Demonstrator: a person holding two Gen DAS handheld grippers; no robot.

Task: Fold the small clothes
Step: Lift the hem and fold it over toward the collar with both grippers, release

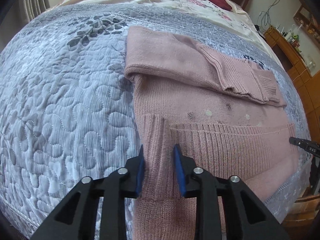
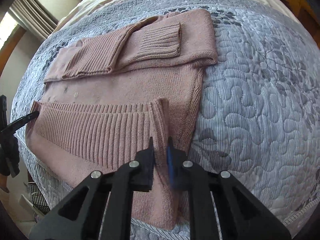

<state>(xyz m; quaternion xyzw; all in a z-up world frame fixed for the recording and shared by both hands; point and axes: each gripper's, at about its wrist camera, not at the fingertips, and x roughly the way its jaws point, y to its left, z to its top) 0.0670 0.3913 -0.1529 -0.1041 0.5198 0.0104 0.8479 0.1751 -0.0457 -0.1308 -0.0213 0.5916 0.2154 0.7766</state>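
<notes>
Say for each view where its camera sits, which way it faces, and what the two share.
Left wrist: sits on the left gripper, facing forward across the pink knitted sweater on the grey quilted bedspread; its fingers pinch the ribbed hem.
Right wrist: sits on the right gripper, facing across the same sweater, clamping the hem's other corner.
Shared: sweater, bedspread; each view glimpses the other gripper at its edge.

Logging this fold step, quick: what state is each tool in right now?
Left tool: shut on the ribbed hem corner of the pink knitted sweater.
Right tool: shut on the opposite hem corner of that sweater.
</notes>
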